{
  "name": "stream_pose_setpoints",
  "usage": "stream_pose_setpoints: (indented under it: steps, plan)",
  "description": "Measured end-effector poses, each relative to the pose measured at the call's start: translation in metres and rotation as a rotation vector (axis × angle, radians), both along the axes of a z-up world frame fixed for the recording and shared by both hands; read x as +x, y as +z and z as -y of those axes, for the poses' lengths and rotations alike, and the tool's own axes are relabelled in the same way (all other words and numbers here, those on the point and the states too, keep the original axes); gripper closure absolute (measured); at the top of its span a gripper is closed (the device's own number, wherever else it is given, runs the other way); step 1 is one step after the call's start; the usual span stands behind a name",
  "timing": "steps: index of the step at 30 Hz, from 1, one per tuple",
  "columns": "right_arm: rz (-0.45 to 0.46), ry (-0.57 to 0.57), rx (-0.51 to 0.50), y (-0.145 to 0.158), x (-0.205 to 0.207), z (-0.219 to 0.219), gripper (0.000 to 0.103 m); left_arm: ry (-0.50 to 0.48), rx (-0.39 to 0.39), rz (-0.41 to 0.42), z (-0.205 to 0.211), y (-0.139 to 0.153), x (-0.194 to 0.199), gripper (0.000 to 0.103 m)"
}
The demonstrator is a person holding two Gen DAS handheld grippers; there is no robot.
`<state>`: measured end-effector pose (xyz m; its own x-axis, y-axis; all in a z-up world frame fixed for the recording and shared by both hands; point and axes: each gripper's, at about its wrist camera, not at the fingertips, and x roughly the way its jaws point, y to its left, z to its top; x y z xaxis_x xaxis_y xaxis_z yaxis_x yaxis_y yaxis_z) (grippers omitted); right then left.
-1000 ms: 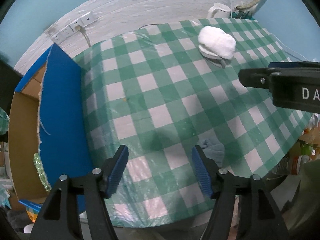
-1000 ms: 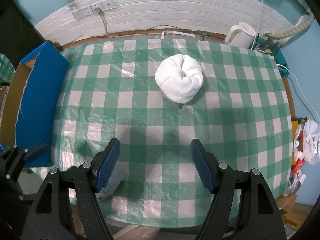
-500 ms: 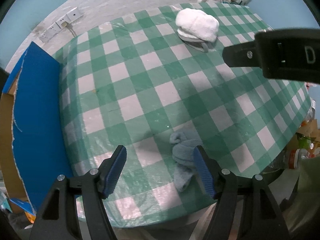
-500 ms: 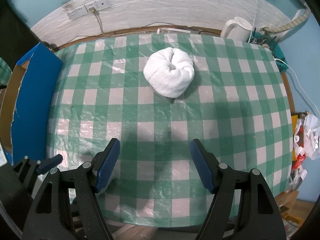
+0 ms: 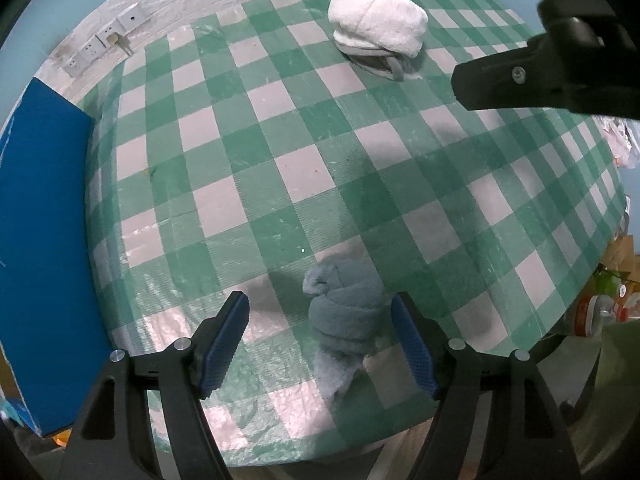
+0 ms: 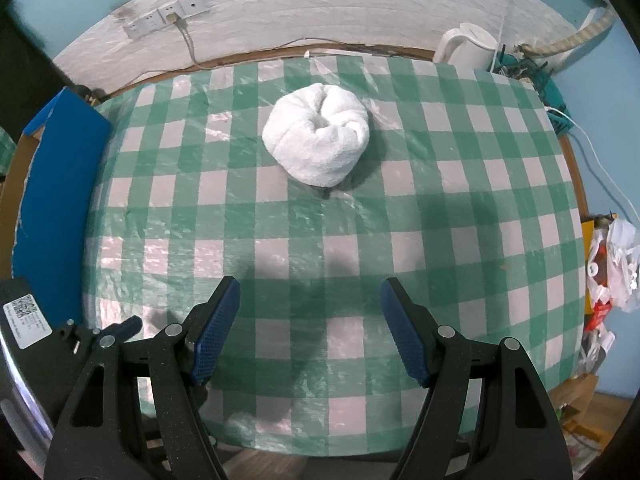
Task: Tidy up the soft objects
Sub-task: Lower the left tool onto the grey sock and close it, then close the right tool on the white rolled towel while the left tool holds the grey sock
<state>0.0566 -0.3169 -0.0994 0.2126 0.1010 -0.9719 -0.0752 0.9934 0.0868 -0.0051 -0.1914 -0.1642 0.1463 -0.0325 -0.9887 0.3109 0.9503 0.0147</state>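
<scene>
A rolled grey-blue cloth [image 5: 346,316] lies near the front edge of the green-checked table [image 5: 280,152]. My left gripper [image 5: 320,340] hangs over it with its jaws opening; the cloth sits between the blue pads, closer to the right one, and no pad presses on it. A white rolled towel [image 6: 318,134] rests toward the back of the table, seen also in the left wrist view as a white towel [image 5: 378,26] over a grey item. My right gripper [image 6: 310,326] stands open above bare tablecloth, well short of the white towel. Part of the right gripper's black body [image 5: 552,76] shows in the left wrist view.
A blue-faced cardboard box [image 5: 40,240] stands against the table's left side. A white kettle [image 6: 468,46] and a teal rack of clutter [image 6: 532,72] sit at the back right. Power sockets [image 6: 168,16] are on the white wall. Plastic bags [image 6: 612,272] lie off the right edge.
The left gripper moved forward and down, so the grey-blue cloth came from under its right finger into full view between the jaws, which widened. The right gripper's view shifted slightly closer to the white towel.
</scene>
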Motion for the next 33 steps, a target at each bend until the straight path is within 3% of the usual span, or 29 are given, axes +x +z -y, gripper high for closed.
stream_pose_setpoints:
  steps: [5,12,21,33]
  plan:
    - [-0.007,-0.007,0.001,-0.003,0.001,0.004,0.03,-0.008,-0.015,0.002,0.003,-0.005,-0.004,0.032]
    - [-0.014,-0.008,0.004,-0.005,0.003,0.006,0.03,-0.054,-0.017,-0.001,0.012,-0.01,-0.013,0.069]
    - [-0.01,-0.027,0.006,-0.005,0.007,0.009,0.03,-0.034,-0.037,0.028,0.006,-0.001,0.006,0.07]
    - [0.008,-0.095,0.053,-0.006,0.036,0.015,0.028,0.102,-0.078,0.066,-0.033,0.013,0.07,0.07]
